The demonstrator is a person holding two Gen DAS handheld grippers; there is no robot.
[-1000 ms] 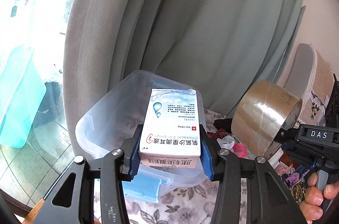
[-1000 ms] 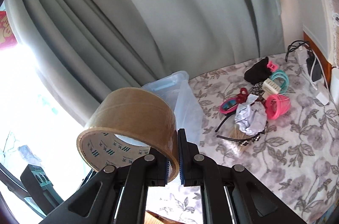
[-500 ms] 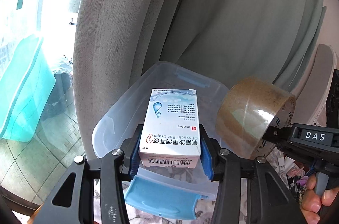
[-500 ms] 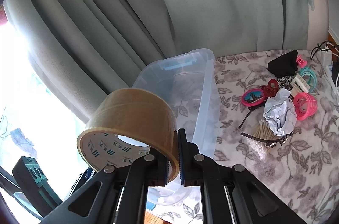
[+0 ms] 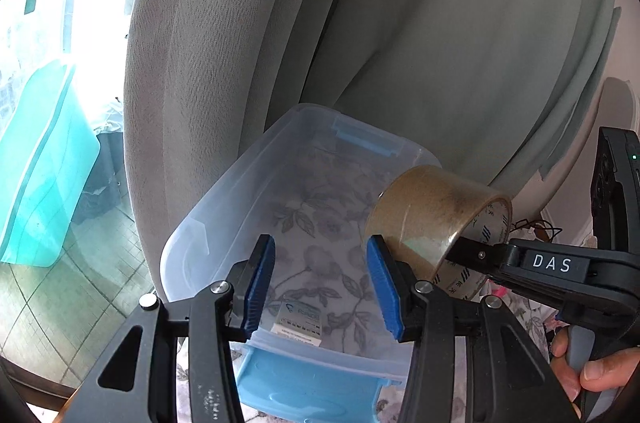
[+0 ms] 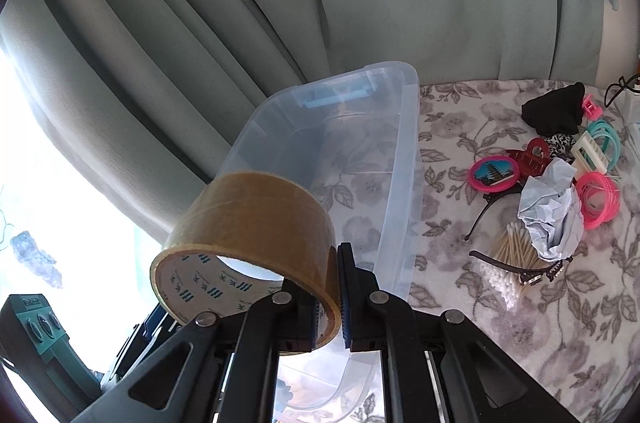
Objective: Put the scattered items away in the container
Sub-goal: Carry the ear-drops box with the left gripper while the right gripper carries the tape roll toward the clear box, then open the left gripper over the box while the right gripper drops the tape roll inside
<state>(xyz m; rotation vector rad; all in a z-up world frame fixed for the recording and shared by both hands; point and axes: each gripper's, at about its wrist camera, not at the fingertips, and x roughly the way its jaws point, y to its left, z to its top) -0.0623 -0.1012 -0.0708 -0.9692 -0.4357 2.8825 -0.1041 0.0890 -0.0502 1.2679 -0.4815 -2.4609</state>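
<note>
Right tongs (image 6: pixel 338 297) grip the wall of the tape roll (image 6: pixel 256 235), jaws just easing apart, roll between them. It hangs over the clear container (image 6: pixel 400 159), hole axis level. Left tongs (image 5: pixel 320 283) stand open, empty; the medicine box (image 5: pixel 299 319) lies inside. Only the right view shows remaining clutter (image 6: pixel 552 191) rightward on the floral bed (image 6: pixel 520 323).

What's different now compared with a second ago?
The left gripper let go of the medicine box, which now lies in the clear container. The right gripper, its jaws just opening slightly, brought the tape roll over it. The clutter stayed put.
</note>
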